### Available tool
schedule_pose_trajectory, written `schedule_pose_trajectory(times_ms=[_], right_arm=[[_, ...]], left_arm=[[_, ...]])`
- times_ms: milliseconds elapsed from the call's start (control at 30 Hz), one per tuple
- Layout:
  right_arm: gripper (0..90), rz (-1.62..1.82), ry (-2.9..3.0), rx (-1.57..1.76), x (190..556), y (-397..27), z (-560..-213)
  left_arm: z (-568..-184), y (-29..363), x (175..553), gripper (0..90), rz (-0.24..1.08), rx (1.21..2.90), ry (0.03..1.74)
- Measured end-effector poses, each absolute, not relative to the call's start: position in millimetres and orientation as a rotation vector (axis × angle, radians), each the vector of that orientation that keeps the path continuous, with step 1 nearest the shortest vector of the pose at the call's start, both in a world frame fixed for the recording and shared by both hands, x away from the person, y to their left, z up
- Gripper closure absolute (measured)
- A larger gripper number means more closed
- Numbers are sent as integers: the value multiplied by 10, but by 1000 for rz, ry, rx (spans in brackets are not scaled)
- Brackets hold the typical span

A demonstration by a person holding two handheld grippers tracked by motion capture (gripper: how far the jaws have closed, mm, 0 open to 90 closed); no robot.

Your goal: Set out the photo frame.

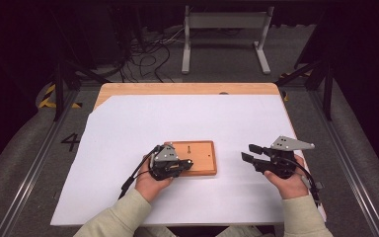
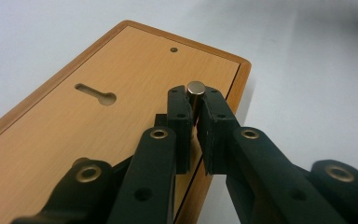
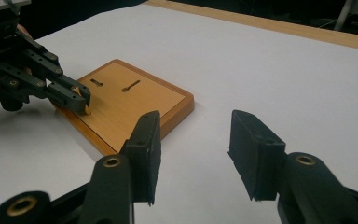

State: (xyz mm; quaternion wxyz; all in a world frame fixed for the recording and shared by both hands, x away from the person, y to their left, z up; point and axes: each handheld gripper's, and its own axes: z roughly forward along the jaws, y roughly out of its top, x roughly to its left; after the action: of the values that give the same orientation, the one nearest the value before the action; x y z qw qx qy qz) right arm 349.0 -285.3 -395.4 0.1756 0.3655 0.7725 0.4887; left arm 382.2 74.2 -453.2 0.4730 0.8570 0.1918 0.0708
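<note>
My left gripper (image 2: 196,109) is clamped on a small metal pin (image 2: 196,88) over the wooden board (image 2: 74,126); my right gripper (image 3: 193,158), beside it, has its jaws apart.

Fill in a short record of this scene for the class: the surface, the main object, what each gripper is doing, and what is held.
Surface: table covered with a white sheet
Main object: flat wooden board with keyhole slots, lying on the sheet
Left gripper: over the board's edge, jaws shut on a small metal pin
Pin: upright, round top showing above the pads
Right gripper: jaws open, nothing between them, held above the sheet to the right of the board
Hands: one on each gripper, light sleeves
</note>
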Motion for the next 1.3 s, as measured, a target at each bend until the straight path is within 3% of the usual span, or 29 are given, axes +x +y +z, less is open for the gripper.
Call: schedule_pose_trajectory(times_ms=[433,1300], right_arm=[[528,1383,2191,1021,3487,-2844,-3956],[522,1386,2225,959,3522,-2719,-3909]], left_arm=[[-4512,711,3730,843,329,2174,320],[-4501,663,3362,846,706,2257,-151]])
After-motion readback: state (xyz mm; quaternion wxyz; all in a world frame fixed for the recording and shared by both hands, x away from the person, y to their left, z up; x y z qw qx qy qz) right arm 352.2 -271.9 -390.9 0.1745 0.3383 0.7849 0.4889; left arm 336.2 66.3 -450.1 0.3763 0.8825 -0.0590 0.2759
